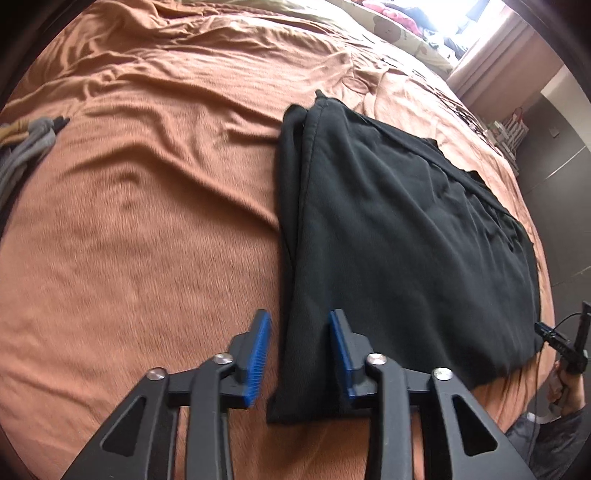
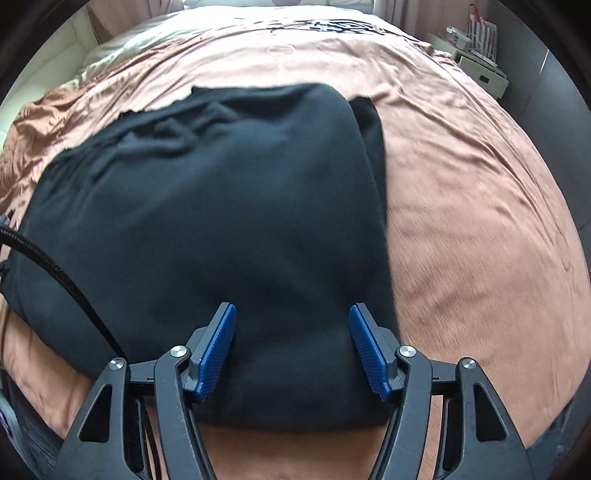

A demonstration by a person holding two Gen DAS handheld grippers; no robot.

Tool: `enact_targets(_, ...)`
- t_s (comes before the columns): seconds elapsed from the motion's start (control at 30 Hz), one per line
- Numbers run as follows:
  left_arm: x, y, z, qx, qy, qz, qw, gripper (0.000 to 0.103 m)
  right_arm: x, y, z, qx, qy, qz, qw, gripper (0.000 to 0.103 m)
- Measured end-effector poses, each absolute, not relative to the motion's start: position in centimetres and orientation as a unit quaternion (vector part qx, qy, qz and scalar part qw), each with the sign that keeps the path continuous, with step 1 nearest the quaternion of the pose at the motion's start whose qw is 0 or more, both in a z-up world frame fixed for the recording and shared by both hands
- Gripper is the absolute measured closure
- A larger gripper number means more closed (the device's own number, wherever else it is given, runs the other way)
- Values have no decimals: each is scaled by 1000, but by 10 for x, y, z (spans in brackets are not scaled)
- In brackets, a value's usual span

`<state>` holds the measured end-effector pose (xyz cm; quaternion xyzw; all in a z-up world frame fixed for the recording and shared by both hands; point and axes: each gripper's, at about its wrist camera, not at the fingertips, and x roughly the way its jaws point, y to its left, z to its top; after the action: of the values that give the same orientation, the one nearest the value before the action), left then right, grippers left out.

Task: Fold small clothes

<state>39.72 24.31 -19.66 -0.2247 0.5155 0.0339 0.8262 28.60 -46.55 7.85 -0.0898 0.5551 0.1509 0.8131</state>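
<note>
Two released hand-held grippers, left (image 1: pixel 300 332) and right (image 2: pixel 291 332), over black garment (image 2: pixel 207 206) on brown bedspread (image 1: pixel 129 240).

The bed (image 1: pixel 129 240) offers a wide bare stretch of rust-brown blanket left of the black garment (image 1: pixel 388 221) in the left wrist view, open up to the grey clothes (image 1: pixel 26 147) bunched at its far left edge. To the garment's right in the right wrist view, bare blanket runs to the bed's edge, well clear of the white nightstand (image 2: pixel 484 74) beyond. A black braided cable (image 2: pixel 62 277) slants across the garment's left part there. Pillows (image 1: pixel 406 33) crowd the head end.
</note>
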Motion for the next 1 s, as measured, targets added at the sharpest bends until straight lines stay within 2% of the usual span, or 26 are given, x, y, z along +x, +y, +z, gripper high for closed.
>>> enact_targets(0.2, 381, 238, -196, -238, 511, 31, 825, 92, 265, -488, 78, -71, 557, 137, 816, 41)
enact_targets(0.27, 375, 237, -195, -237, 504, 33, 830, 95, 259, -497, 76, -56, 564, 135, 813, 46)
enact_targets(0.33, 371, 236, -195, -233, 501, 34, 833, 96, 255, -506, 76, -28, 564, 140, 813, 52)
enact_targets(0.47, 366, 232, -195, -209, 508, 39, 835, 97, 251, -521, 79, 12, 564, 146, 813, 72)
enact_targets(0.73, 356, 244, -194, -232, 508, 29, 829, 96, 241, -525, 109, 13, 547, 125, 828, 72)
enact_targets(0.8, 353, 250, -191, -254, 505, 25, 825, 93, 235, -519, 125, 19, 533, 137, 835, 72)
enact_targets(0.83, 352, 253, -190, -265, 503, 23, 822, 88, 233, -515, 130, 18, 527, 142, 838, 72)
enact_targets(0.9, 349, 260, -189, -291, 494, 23, 819, 73, 229, -507, 142, 20, 518, 154, 841, 72)
enact_targets(0.97, 347, 264, -189, -310, 484, 24, 818, 54, 225, -497, 150, 28, 512, 170, 842, 72)
enact_targets(1.0, 346, 265, -190, -316, 482, 24, 817, 53, 223, -490, 153, 28, 508, 178, 843, 72)
